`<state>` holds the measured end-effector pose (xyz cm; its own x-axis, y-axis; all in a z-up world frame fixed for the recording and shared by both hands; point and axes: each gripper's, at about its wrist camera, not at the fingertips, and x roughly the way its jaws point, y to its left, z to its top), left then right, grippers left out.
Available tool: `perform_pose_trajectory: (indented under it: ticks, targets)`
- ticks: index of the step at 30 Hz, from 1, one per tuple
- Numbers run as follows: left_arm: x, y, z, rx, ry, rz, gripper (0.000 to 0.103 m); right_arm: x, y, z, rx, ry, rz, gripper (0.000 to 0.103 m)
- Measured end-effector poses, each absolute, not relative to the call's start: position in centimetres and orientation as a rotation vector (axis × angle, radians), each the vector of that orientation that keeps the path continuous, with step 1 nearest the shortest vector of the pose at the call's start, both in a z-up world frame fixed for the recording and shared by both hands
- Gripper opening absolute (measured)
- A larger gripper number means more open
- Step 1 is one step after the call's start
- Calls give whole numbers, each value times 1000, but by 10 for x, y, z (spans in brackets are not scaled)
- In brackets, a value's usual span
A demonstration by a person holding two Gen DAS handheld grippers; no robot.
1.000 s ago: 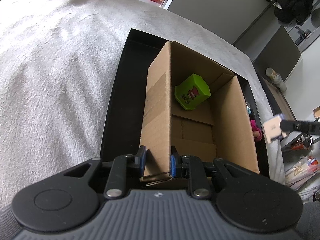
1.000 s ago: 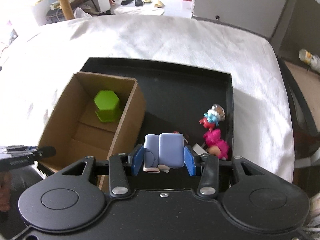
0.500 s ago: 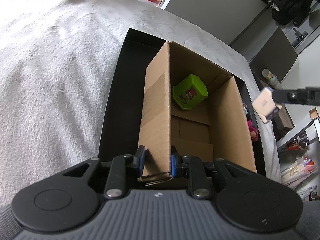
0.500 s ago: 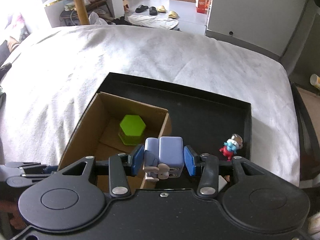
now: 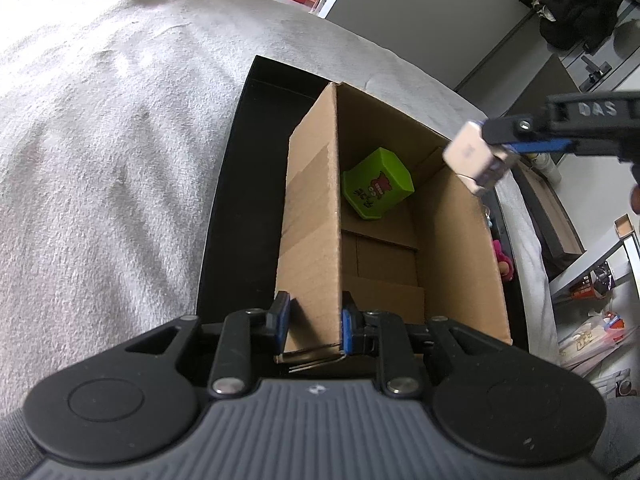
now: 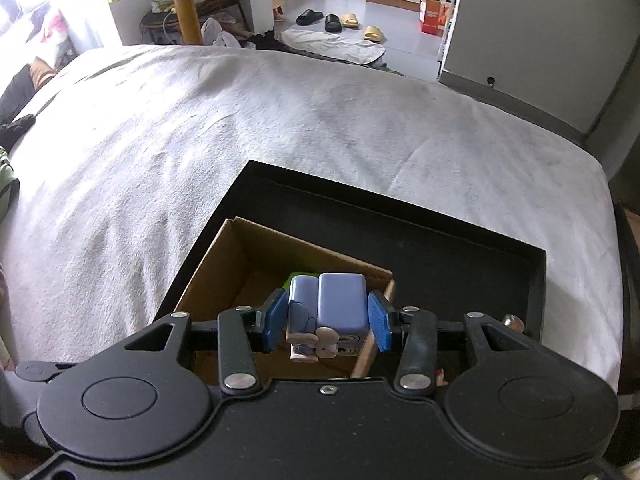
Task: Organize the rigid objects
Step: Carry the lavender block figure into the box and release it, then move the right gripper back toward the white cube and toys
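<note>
Left claw clamped on near wall of cardboard box, which sits in black tray on bed. Green block lies inside at far end. Right claw grips blue toy between its pads, over box's right rim.

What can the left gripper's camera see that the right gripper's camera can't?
Only the left wrist view shows the left gripper pinching the cardboard box wall, the red picture on the green block, and a pink toy beside the box.

Only the right wrist view shows the blue toy's face side, the slippers on the floor, and a wooden table leg.

Both show the cardboard box in the black tray on the white blanket, and the right gripper holding the blue toy over the box.
</note>
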<state>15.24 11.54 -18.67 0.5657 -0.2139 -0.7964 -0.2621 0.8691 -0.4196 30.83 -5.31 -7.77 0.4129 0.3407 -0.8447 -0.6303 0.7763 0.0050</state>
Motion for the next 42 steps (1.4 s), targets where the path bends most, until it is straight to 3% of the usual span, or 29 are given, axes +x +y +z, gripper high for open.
perform_pose_trajectory:
  ticks: [13, 24, 42]
  targets:
    - [151, 117, -188, -555, 963, 18, 26, 310, -33, -93, -457, 930, 592, 45]
    - [151, 118, -188, -559, 964, 23, 27, 309, -74, -78, -343, 967, 560, 45]
    - [154, 115, -187, -531, 974, 44, 26, 306, -154, -73, -241, 1016, 510, 66]
